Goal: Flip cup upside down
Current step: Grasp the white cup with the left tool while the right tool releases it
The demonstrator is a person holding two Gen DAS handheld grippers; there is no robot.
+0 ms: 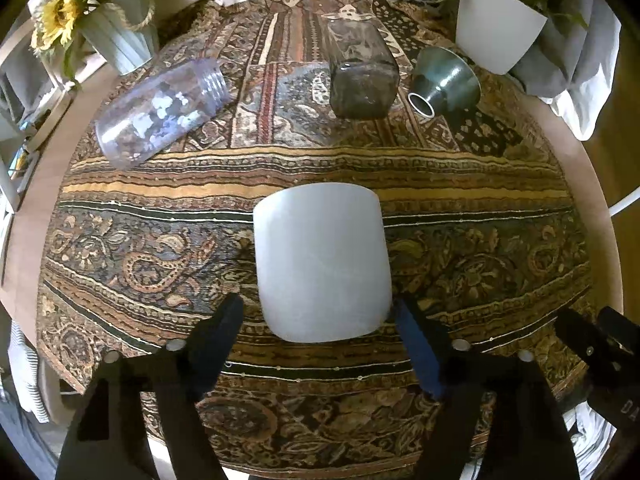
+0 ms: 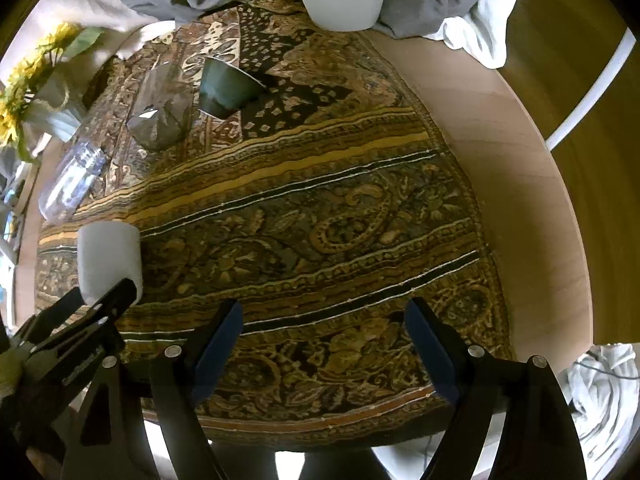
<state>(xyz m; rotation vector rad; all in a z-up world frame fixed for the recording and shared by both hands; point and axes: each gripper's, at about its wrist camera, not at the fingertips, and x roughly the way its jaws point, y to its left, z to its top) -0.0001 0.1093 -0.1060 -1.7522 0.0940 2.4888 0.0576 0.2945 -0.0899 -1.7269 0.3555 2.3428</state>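
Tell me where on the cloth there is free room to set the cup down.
Free: the patterned cloth to the right of the white cup, under the right gripper. Crowded: the far edge, with plastic jar, glass jar and green cup.

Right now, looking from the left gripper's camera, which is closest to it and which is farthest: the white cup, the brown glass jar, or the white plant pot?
1. White cup: right between the open left gripper's fingers, in the middle.
2. Brown glass jar: lying farther back, near the middle.
3. White plant pot: at the far edge, back right.
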